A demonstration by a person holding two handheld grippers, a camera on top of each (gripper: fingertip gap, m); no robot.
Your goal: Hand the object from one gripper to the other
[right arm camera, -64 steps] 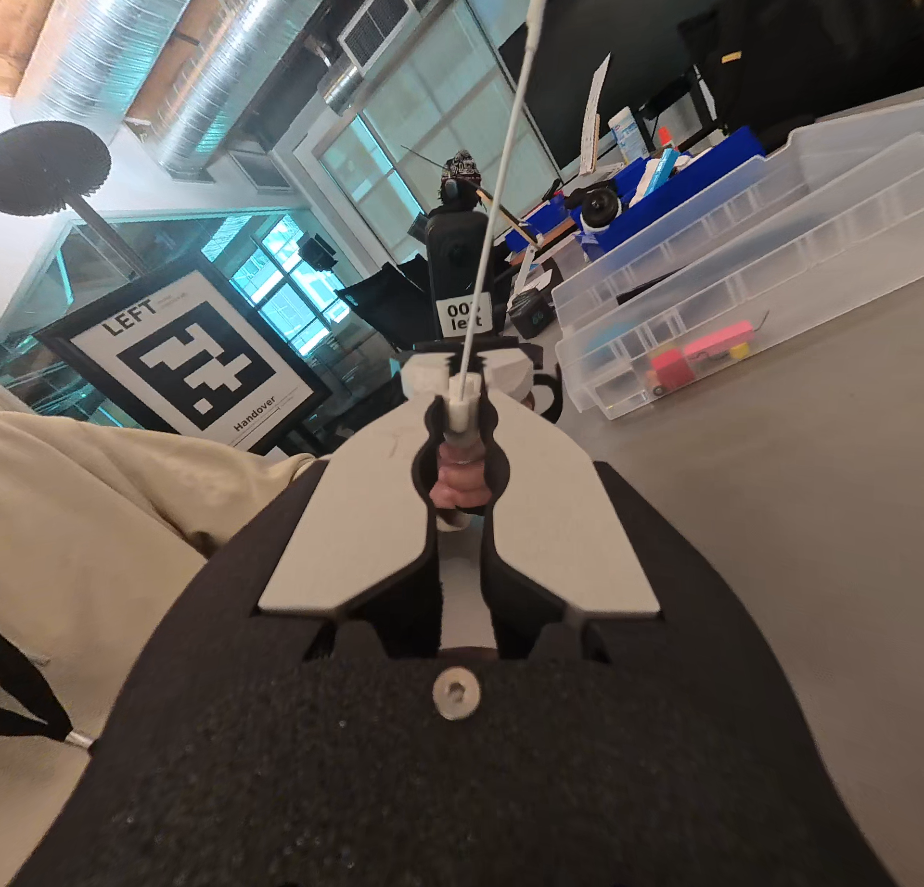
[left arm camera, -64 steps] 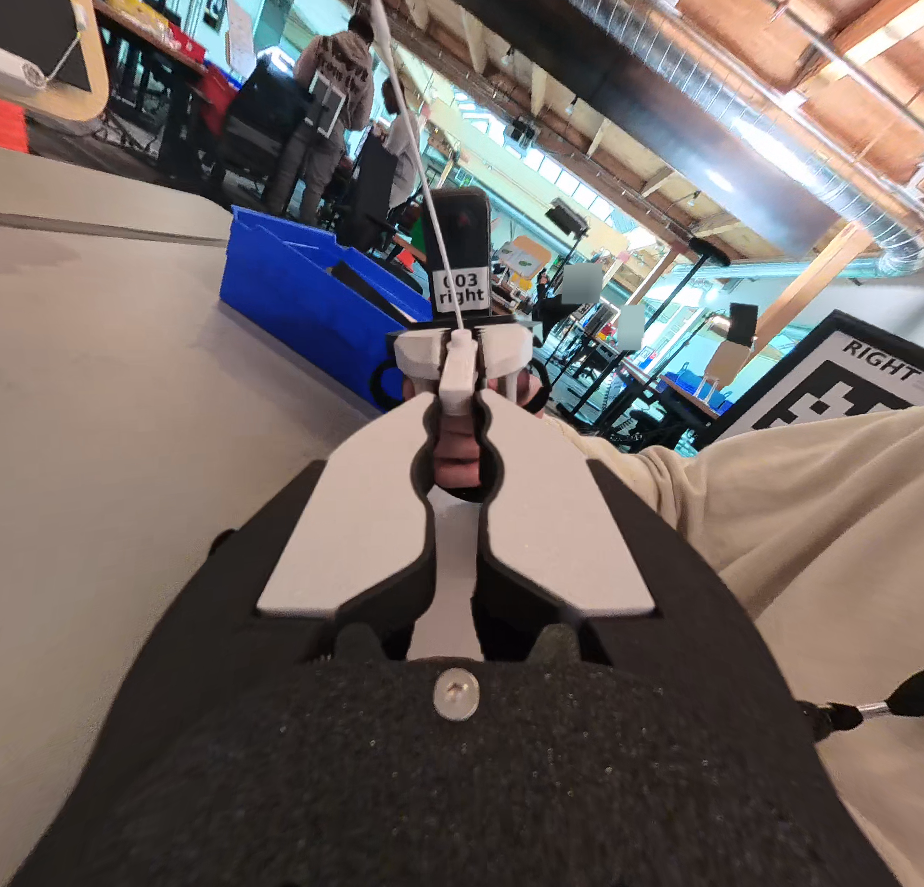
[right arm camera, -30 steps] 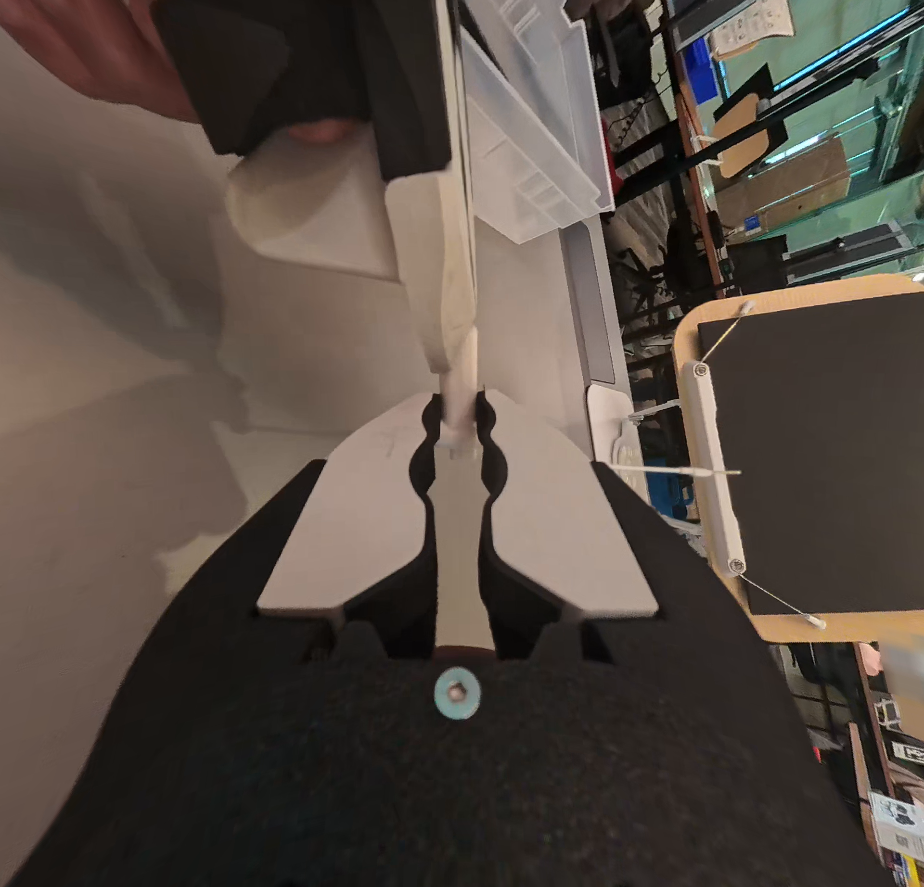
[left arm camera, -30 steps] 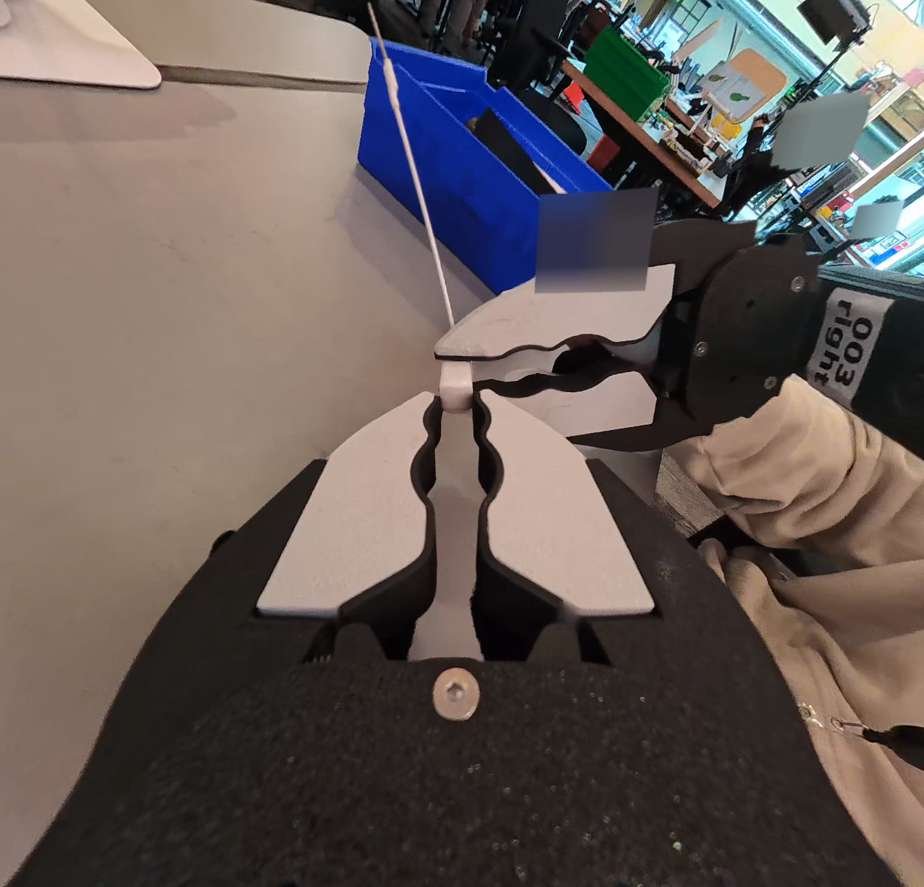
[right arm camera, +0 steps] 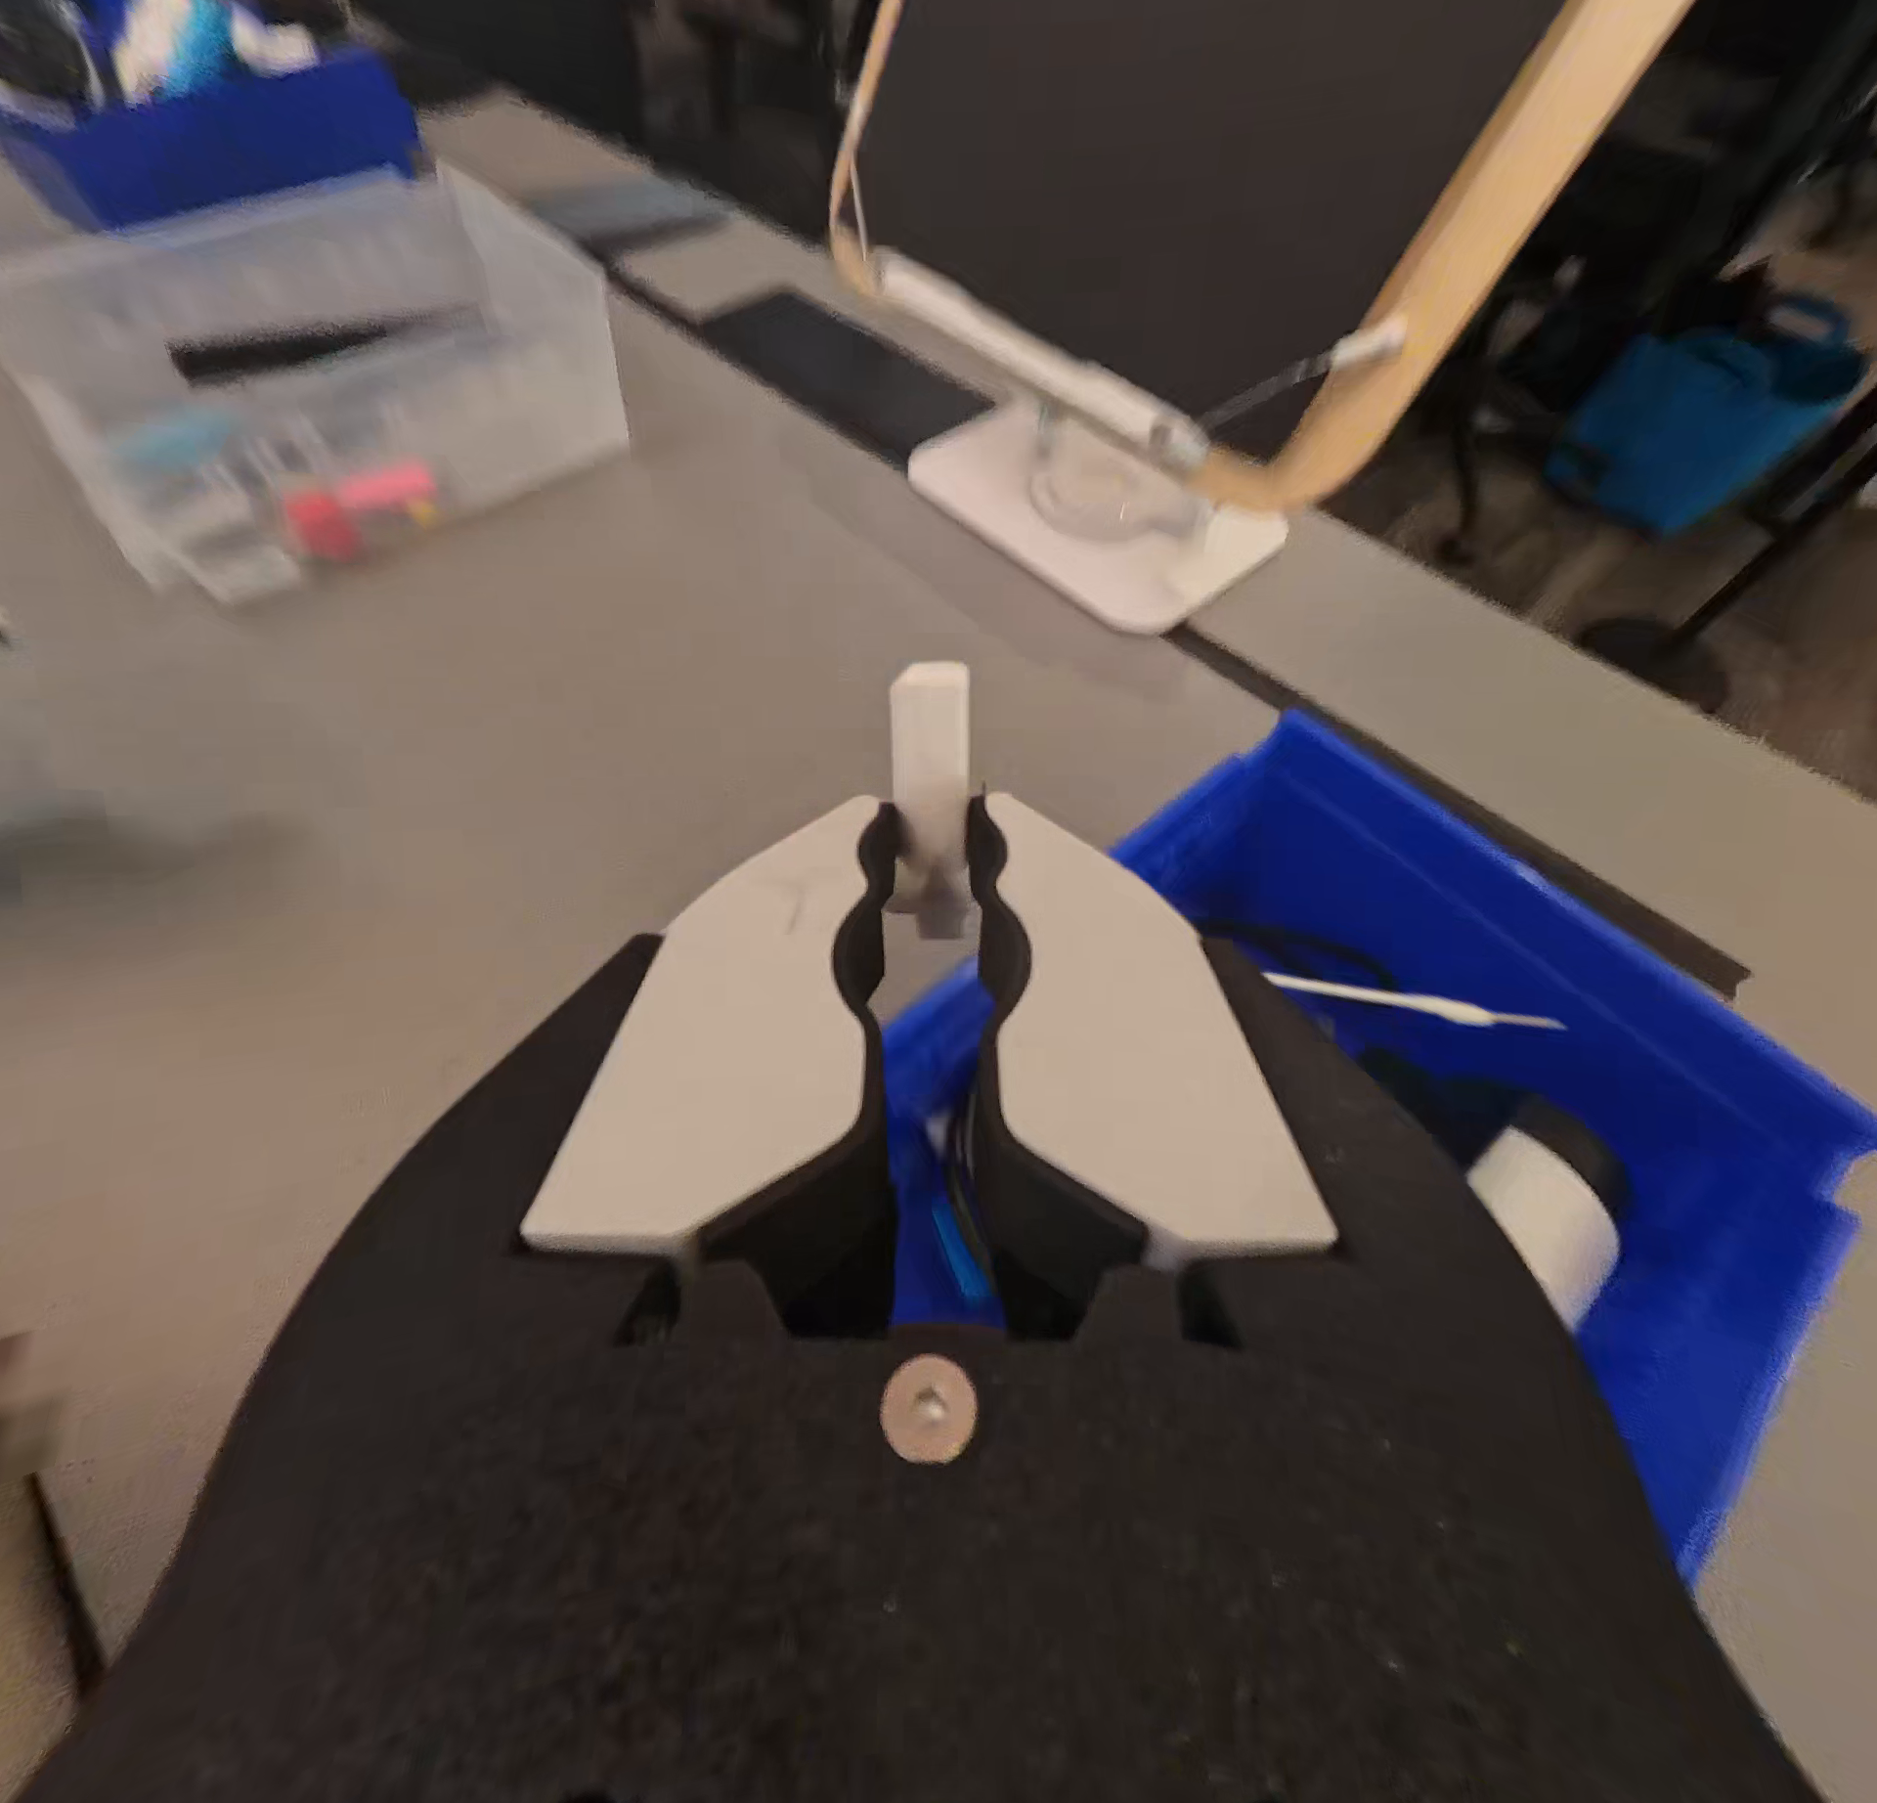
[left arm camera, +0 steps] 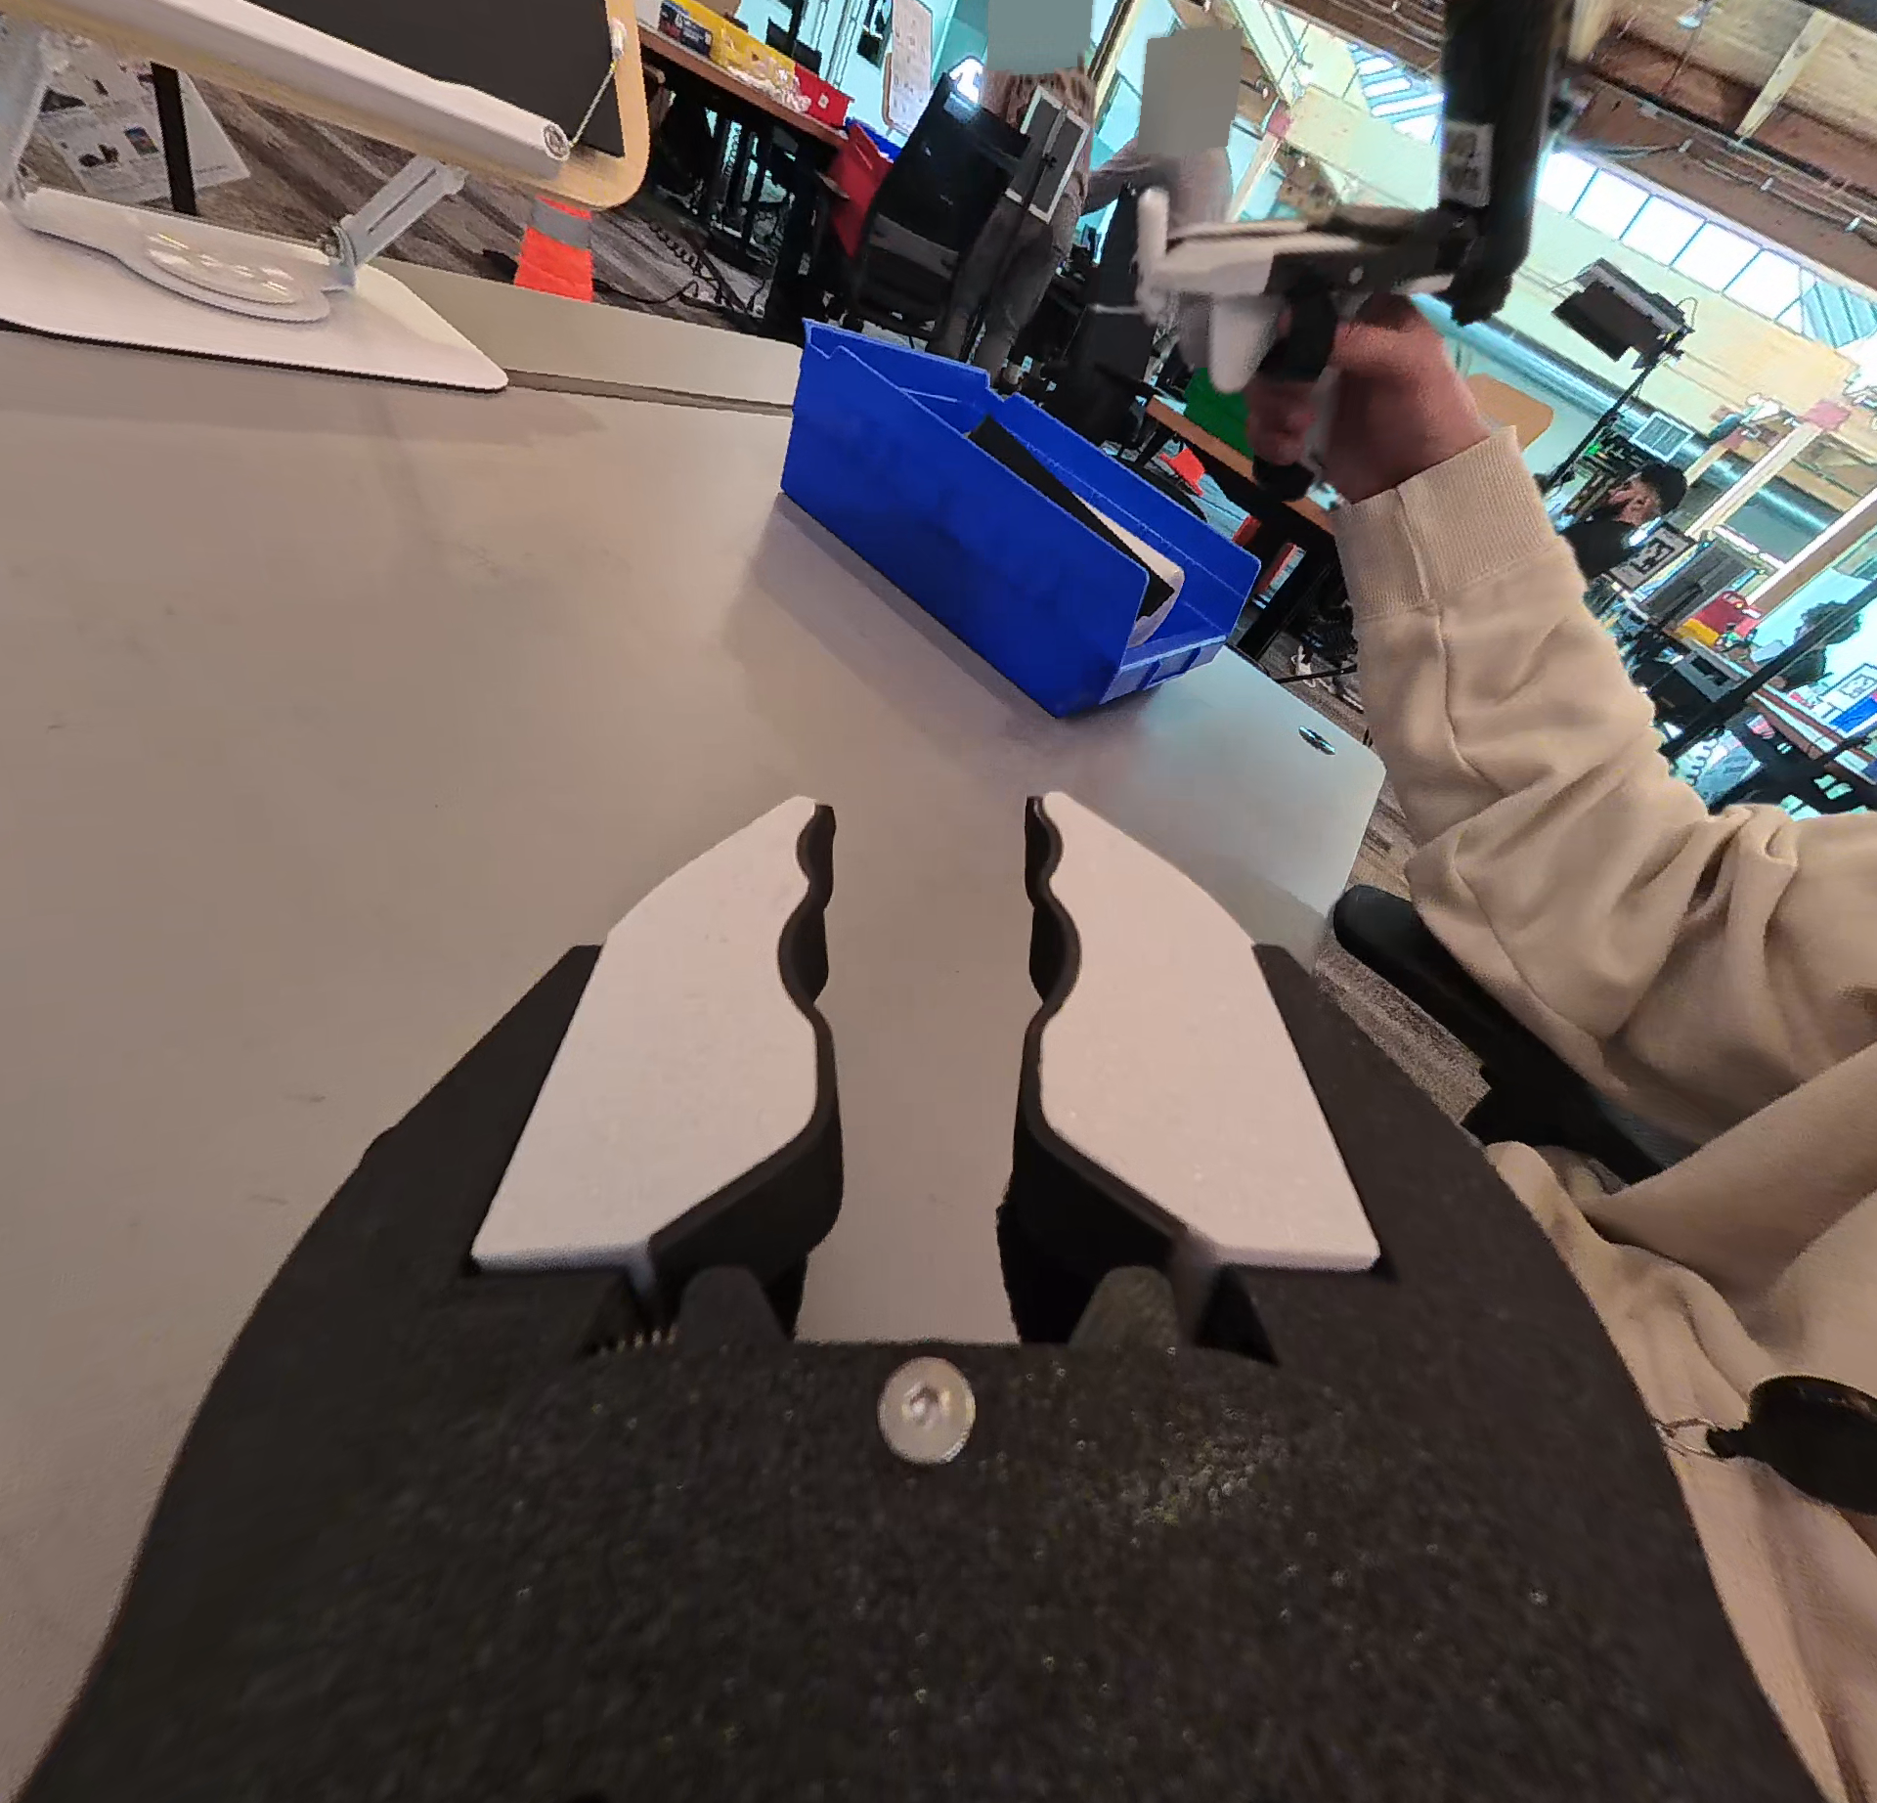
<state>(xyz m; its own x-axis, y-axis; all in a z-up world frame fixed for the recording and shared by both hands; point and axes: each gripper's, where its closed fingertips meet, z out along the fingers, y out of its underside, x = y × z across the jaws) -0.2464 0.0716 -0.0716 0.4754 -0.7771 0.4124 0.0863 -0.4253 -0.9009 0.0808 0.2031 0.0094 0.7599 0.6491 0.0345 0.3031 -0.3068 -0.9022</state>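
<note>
Between the right gripper's (right arm camera: 929, 820) closed grey fingers stands a small white plastic block (right arm camera: 929, 769); the left gripper (left arm camera: 929, 820) gapes empty.

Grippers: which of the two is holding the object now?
The right gripper: it is shut on the small white piece. The left gripper is open with only bare table between its fingers.

No legible writing anywhere.

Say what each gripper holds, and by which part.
The left gripper is open and holds nothing. The right gripper is shut on a small white block, pinched at its lower end by the fingertips.
</note>
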